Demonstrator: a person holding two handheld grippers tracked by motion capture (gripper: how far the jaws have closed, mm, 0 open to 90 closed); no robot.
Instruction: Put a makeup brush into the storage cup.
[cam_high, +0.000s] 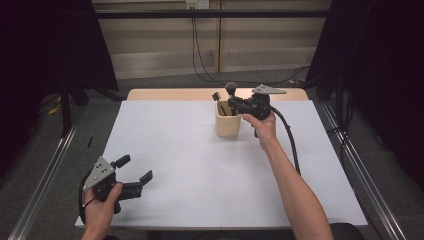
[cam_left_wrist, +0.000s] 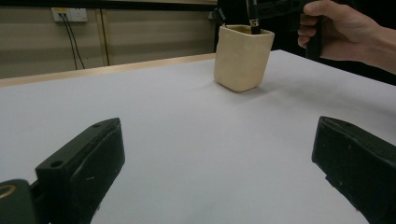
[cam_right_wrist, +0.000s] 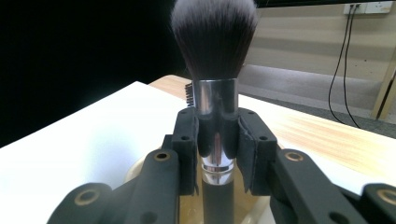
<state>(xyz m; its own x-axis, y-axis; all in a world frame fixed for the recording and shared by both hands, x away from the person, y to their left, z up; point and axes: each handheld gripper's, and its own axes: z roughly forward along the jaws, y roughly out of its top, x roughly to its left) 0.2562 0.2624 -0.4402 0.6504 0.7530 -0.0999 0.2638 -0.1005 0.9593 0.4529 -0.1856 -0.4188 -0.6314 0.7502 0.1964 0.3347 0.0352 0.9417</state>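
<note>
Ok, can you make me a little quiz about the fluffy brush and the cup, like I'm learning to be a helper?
1. True or false: the right tongs are clamped on the silver collar of the makeup brush.
2. What stands on the white table right under the brush? A) a blue bowl B) a cream cup C) a red box
3. Fill the gap: the left tongs are ____ and hold nothing.

Key: 1 true. 2 B; the brush's dark handle points down into the cup, with other dark tools in it. 3 open; their two black jaws stand wide apart over bare table near the front left corner.
</note>
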